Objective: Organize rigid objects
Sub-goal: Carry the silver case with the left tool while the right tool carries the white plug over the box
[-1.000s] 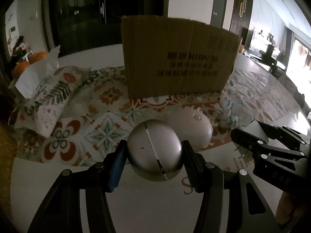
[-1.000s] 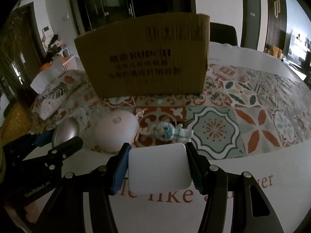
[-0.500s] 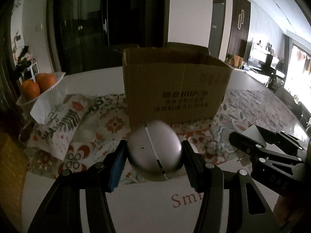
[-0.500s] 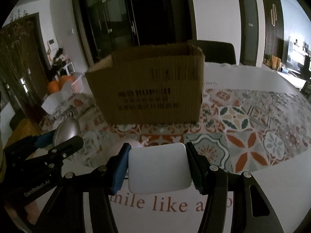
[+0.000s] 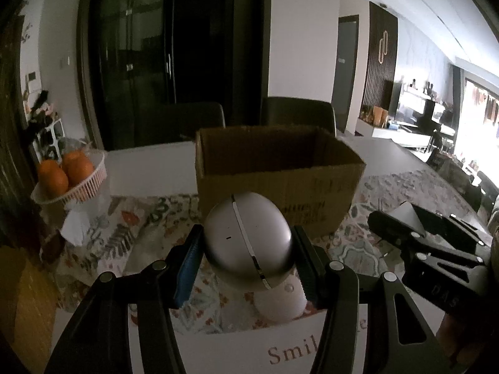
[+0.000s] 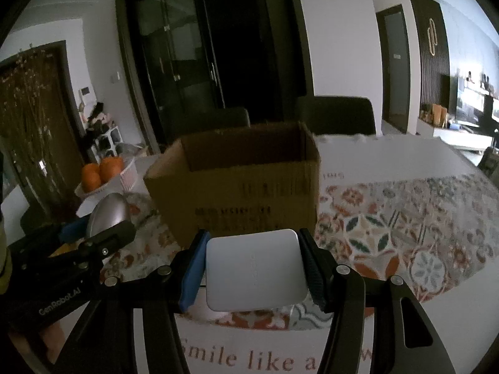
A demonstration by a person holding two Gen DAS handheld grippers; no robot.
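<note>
We see both grippers loaded. Left gripper (image 5: 248,254) is clamped on a silver egg-shaped device w/ a chrome seam band (image 5: 248,240), pads pressing its two sides. Right gripper (image 6: 252,271) is clamped on a flat white rounded-square device (image 6: 254,272), gripped by its left & right edges, flat face up.

Both objs are off the table, held above the patterned floral tablecloth (image 6: 405,227). The open-top brown cardboard box (image 5: 274,180) sits straight ahead of both claws, opening up, its interior partly visible over the near rim in both views. Its long axis runs left-right across our view.

Key relation: box is fwd of each claw, near wall betw. held objs & the opening. We judge neither obj is over the opening yet. Right gripper looks about centred on the box; left sits slightly left of centre. Which is nearer we can't tell.

A pale pink dome-shaped obj (image 5: 280,304) lies on the cloth under the left claw, not yet packed. White basket of oranges (image 5: 70,180) stands far left.
</note>
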